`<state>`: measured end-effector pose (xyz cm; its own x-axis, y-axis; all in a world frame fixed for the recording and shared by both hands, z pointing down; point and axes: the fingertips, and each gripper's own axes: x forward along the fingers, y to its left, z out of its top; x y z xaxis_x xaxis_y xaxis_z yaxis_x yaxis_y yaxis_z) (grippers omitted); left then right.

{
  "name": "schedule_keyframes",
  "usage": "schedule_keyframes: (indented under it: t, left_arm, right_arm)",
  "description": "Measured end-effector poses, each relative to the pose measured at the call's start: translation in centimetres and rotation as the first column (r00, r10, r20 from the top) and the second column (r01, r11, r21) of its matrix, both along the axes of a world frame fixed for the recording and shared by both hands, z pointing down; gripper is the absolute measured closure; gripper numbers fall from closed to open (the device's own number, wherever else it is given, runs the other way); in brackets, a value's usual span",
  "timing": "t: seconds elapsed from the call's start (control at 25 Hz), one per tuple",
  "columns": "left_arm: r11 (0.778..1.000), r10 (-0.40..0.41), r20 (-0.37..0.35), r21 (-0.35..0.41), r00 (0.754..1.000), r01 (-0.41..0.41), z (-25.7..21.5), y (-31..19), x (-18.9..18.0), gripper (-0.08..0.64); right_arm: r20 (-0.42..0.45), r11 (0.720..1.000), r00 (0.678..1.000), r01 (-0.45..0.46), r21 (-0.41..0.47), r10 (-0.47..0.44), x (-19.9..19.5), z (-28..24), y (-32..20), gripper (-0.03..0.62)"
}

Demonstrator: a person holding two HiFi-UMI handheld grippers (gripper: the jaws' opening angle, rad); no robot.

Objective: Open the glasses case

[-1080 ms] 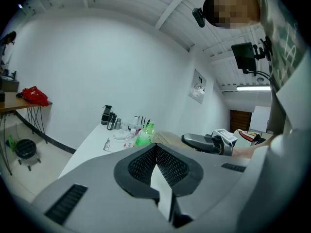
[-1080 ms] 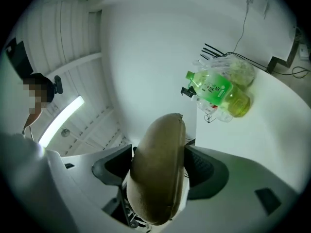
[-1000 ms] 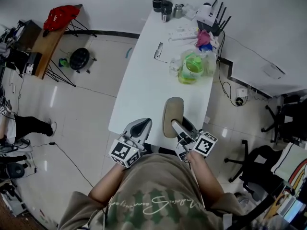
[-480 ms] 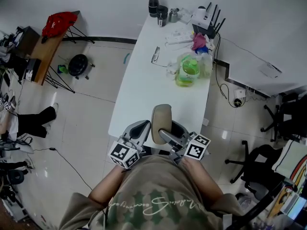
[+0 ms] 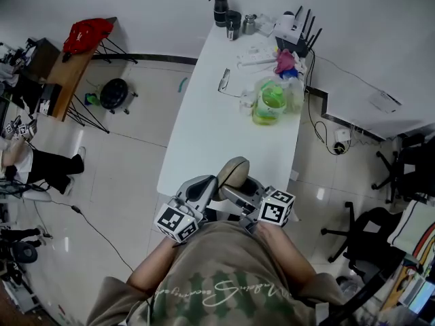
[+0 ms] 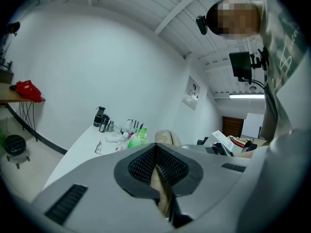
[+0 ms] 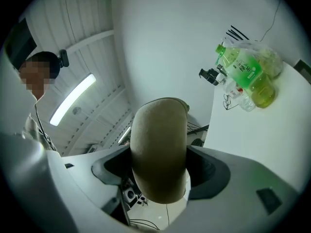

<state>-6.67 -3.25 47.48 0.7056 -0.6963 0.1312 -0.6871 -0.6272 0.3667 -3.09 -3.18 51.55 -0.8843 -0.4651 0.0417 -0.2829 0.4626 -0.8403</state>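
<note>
The glasses case [image 5: 233, 171], a tan rounded one, is held at the 6 o'clock end of the long white table [image 5: 211, 128] in the head view, just ahead of the person's shirt [image 5: 217, 284]. It is pinched by the right gripper [image 5: 232, 190]. In the right gripper view the two jaws are pressed against the sides of the case [image 7: 160, 149], which stands up out of them toward 12 o'clock. Its lid appears shut.

The left gripper [image 5: 202, 184] is placed just beside the case, at its 8 o'clock. Whether the two touch cannot be told. In the left gripper view its jaws are pressed together with nothing gripped, and the case [image 6: 166, 137] is seen just past their tips at 1 o'clock.

Toward the 12 o'clock end of the table a green bottle [image 5: 268, 99] is seen, with a pair of glasses [image 5: 224, 78] lying at its 10 o'clock. A dark flask [image 5: 221, 4] and a white router [image 5: 296, 22] with black aerials are set at the far end. On the floor at 3 o'clock of the table a black office chair [image 5: 353, 229] is seen. At 10 o'clock a red bag [image 5: 87, 32] is laid on a wooden side table [image 5: 68, 66].
</note>
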Motion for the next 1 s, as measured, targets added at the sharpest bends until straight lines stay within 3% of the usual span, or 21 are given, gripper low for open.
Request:
schedule_keyframes:
  t: [0.24, 0.48, 0.64, 0.76, 0.92, 1.0]
  left_arm:
    - [1.000, 0.013, -0.031, -0.013, 0.999, -0.013, -0.4, 0.4, 0.0, 0.555]
    - [0.998, 0.038, -0.141, -0.043, 0.989, -0.045, -1.4, 0.9, -0.3, 0.554]
    - [0.999, 0.011, -0.156, -0.040, 0.988, -0.017, -1.5, 0.9, -0.6, 0.555]
    - [1.000, 0.013, -0.108, -0.025, 0.994, -0.016, -1.7, 0.6, -0.4, 0.555]
    - [0.999, -0.002, 0.083, 0.044, 0.997, -0.002, -0.7, 0.1, -1.1, 0.554]
    - [0.998, 0.015, 0.135, 0.060, 0.991, -0.024, -0.4, 0.5, -1.2, 0.554]
  right_arm:
    - [-0.020, 1.000, 1.000, -0.011, 0.012, 0.012, -0.3, -0.3, -0.1, 0.247]
    - [-0.048, 0.996, 0.999, 0.026, 0.090, -0.021, -1.0, -1.4, -0.2, 0.246]
    - [-0.044, 0.995, 0.998, 0.037, 0.088, -0.033, -1.4, -1.5, -0.3, 0.245]
    - [-0.044, 0.997, 0.999, -0.007, 0.072, 0.010, -1.1, -1.6, -0.6, 0.245]
    - [-0.005, 0.994, 0.994, -0.110, -0.026, 0.110, 0.0, -1.0, -1.4, 0.247]
    - [-0.019, 0.991, 0.991, -0.131, -0.039, 0.131, 0.5, -0.8, -1.7, 0.247]
